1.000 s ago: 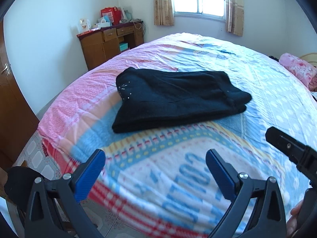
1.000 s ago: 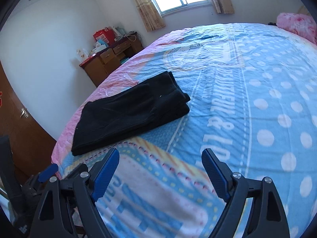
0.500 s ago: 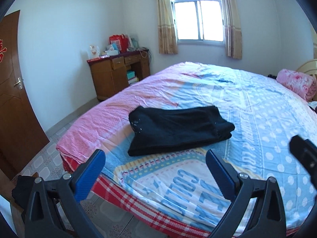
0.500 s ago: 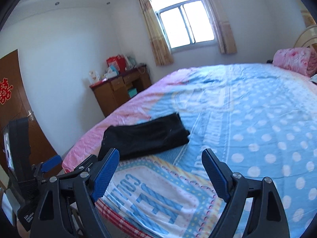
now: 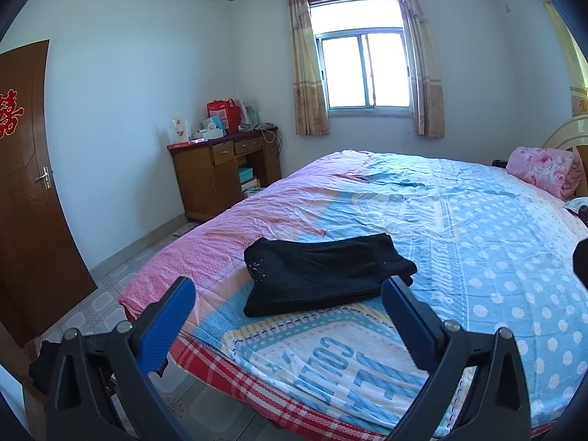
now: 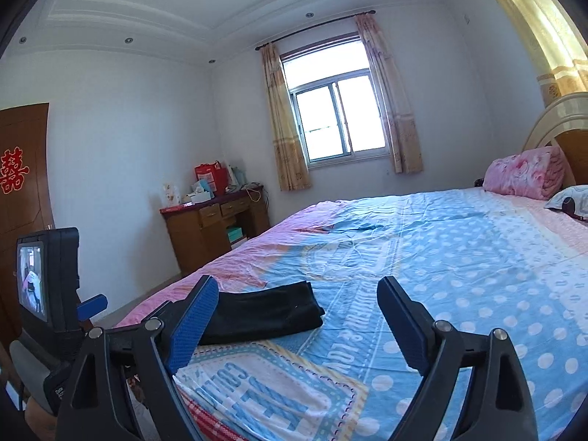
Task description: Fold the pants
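The black pants [image 5: 323, 273] lie folded in a neat rectangle near the foot corner of the bed [image 5: 477, 242]. They also show in the right wrist view [image 6: 264, 316], partly hidden behind a blue finger pad. My left gripper [image 5: 290, 312] is open and empty, held back from the bed and above its edge. My right gripper [image 6: 297, 316] is open and empty too, well short of the pants. The left gripper's body and screen [image 6: 44, 283] show at the left of the right wrist view.
A wooden desk [image 5: 220, 176] with boxes stands against the far wall under the window [image 5: 364, 70]. A brown door [image 5: 25, 191] is at left. A rolled pink quilt [image 5: 544, 172] and a pillow [image 6: 569, 200] lie at the headboard. Tiled floor [image 5: 110, 294] lies beside the bed.
Both grippers have drawn back and tilted up from the bed, so the pants look smaller and farther. The pants lie still. Both grippers stay open.
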The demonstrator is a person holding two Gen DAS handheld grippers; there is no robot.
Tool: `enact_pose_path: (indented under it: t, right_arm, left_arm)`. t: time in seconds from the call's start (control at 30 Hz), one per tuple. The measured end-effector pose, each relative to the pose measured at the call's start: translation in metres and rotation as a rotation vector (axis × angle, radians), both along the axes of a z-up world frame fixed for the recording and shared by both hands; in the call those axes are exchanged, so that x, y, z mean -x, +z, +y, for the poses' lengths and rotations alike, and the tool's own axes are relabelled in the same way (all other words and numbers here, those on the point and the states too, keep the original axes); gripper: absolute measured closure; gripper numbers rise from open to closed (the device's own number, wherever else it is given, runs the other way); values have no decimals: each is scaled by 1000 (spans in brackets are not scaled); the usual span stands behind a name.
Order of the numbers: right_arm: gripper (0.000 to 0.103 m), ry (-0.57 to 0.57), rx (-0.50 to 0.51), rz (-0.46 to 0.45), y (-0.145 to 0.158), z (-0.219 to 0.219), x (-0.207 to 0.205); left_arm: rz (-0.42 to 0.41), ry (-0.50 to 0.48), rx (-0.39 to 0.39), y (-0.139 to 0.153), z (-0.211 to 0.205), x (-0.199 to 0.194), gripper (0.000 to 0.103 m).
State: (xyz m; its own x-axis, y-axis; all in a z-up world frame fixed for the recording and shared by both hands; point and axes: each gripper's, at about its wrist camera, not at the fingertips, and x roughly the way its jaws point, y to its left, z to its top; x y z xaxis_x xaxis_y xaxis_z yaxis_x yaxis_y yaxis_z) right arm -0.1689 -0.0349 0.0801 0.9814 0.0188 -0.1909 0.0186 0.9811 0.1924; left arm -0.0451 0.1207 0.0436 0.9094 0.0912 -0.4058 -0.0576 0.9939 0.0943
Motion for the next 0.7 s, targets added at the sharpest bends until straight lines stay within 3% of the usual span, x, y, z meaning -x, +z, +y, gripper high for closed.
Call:
enact_pose_path:
  t: [0.17,0.7]
  right_arm:
    - [14,17,-40,54,-9,-4,-8]
    - [14,24,-22,33,-9,1,-3]
  left_arm:
    - [14,9,7,0,2,1,0]
    - [12,17,7,-1,4,0,0]
